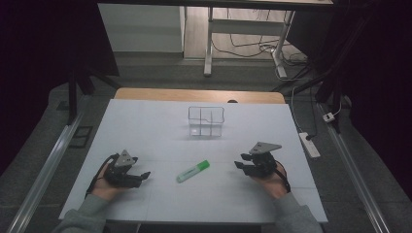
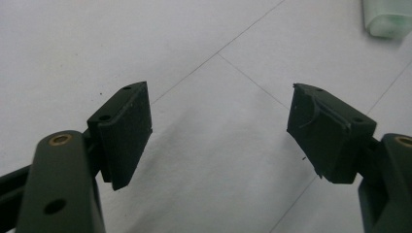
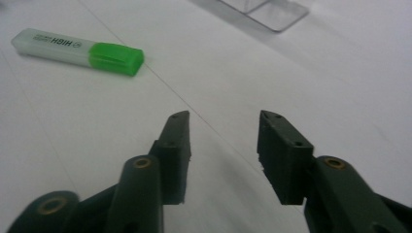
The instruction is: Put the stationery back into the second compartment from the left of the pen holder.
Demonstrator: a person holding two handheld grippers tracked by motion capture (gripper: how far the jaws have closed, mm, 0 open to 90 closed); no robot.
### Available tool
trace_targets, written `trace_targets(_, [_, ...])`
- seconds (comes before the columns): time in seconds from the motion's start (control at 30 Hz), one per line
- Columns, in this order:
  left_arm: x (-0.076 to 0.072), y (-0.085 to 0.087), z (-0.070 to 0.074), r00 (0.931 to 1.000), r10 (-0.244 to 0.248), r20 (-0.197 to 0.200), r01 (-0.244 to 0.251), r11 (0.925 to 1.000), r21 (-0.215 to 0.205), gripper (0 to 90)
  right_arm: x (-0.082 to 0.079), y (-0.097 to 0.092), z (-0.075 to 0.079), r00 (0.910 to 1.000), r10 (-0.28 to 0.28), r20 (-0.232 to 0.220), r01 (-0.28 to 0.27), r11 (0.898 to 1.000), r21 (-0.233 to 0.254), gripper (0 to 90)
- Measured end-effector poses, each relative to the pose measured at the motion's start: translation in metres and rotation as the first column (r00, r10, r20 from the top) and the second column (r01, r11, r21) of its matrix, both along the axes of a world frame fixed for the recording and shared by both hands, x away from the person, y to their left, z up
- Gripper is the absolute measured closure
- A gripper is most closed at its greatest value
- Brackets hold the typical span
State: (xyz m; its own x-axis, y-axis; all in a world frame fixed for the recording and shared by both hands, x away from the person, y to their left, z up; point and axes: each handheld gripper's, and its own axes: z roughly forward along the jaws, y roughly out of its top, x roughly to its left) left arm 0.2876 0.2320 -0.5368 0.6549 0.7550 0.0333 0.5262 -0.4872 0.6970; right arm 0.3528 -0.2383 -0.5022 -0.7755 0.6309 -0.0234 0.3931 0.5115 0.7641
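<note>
Green-capped highlighter [image 1: 193, 171] lies diagonal, cap toward far right; both hand-held grippers spread, empty.

Green-capped highlighter [image 3: 77, 51] lies beyond the right gripper's [image 3: 223, 145] parted, empty jaws.

1. Between your left tongs [image 1: 144, 174] and your right tongs [image 1: 238, 165] only the green highlighter [image 1: 193, 171] lies on the bench [image 1: 145, 126]; it is low and flat.
2. You can pass on both sides of the highlighter, because it touches nothing and the bench surface beside it is bare.
3. The clear divided box [image 1: 206, 121] stands upright further back, near the middle, well apart from the highlighter and from both tongs.
4. The strip of bench between the box and the highlighter is open.
5. In the right gripper view, nothing is between the parted jaws; the highlighter [image 3: 77, 51] lies ahead at the left.
6. In the left gripper view, the jaws are wide apart over bare bench.
</note>
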Motion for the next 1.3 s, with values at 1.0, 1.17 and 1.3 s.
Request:
trace_targets(1.0, [0.016,-0.043,0.030,0.9941,-0.094,-0.055,0.093,0.9955,-0.020,26.3,-0.022,-0.061,-0.006,0.9966,-0.064,0.052,0.062,0.997,0.047,45.0])
trace_targets(1.17, [0.024,-0.060,0.032,0.9886,-0.129,-0.078,0.129,0.9916,-0.003,26.3,-0.022,-0.061,-0.006,0.9965,-0.066,0.051,0.064,0.997,0.039,44.7])
trace_targets(1.3, [0.031,-0.074,0.034,0.9835,-0.156,-0.091,0.157,0.9875,0.004,26.2,-0.021,-0.060,-0.006,0.9963,-0.070,0.051,0.068,0.997,0.030,44.7])
